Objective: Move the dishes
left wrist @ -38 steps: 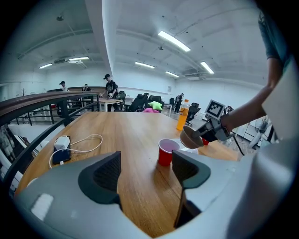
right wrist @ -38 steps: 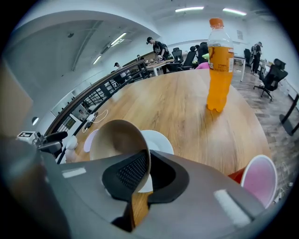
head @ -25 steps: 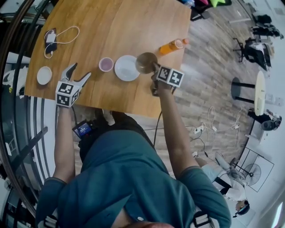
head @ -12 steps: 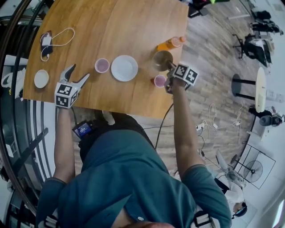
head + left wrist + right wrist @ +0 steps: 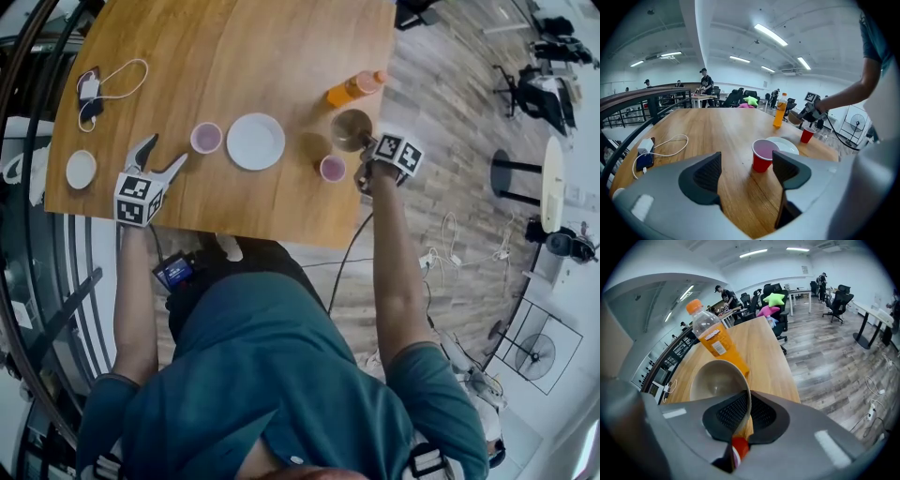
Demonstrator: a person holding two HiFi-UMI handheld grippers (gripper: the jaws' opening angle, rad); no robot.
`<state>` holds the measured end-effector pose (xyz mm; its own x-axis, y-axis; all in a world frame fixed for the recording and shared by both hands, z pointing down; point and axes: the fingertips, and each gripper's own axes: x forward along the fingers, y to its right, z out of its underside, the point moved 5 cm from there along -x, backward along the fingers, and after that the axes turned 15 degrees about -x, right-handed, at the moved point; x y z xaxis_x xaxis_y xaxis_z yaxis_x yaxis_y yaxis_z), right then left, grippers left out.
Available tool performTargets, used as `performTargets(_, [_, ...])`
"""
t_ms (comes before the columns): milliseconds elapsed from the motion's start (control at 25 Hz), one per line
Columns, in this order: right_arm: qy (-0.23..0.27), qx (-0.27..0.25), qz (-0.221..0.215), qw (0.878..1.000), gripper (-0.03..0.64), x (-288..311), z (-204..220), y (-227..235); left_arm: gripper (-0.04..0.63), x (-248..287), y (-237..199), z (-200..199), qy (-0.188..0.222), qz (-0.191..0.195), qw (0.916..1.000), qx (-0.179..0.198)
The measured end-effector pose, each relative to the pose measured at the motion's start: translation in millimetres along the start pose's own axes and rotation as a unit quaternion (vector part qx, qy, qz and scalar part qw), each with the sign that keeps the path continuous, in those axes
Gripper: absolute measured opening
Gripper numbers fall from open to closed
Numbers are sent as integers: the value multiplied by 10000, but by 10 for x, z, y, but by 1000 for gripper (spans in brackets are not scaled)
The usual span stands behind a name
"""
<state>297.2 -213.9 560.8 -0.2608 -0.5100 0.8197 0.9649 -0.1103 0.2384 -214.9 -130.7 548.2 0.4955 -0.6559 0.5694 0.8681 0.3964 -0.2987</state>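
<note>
My right gripper is shut on the rim of a beige bowl, held above the wooden table's right edge. In the right gripper view the bowl tilts in front of the jaws, with the orange bottle just behind it. A red cup stands just left of that gripper. My left gripper is open over the table's near left part, nothing between its jaws. Ahead of it stand another red cup and a white plate. That cup and plate sit mid-table.
A small white dish lies at the table's left edge. A phone with a white cable rests at the far left. The orange bottle lies near the right edge. Beyond that edge is wood floor with cables.
My right gripper has carried the bowl rightward, from beside the white plate to the table's right edge, uncovering the red cup. The left gripper stayed put.
</note>
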Motion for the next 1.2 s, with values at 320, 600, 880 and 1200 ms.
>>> performTargets(320, [-374,424,77,9984,18,193,265,302,341,92,54,9,-55,-5,10000,-3])
performTargets(600, [-551,728,32,9958,18,306,383,438,341,112,56,39,-99,-35,9999,-6])
performTargets(880, [-610,1122,-13,9918,18,359,444,536,341,135,59,58,-125,-43,9999,-16])
performTargets(1200, [-577,1308,-15,9897,20,360,492,575,341,121,84,42,-112,-37,9999,4])
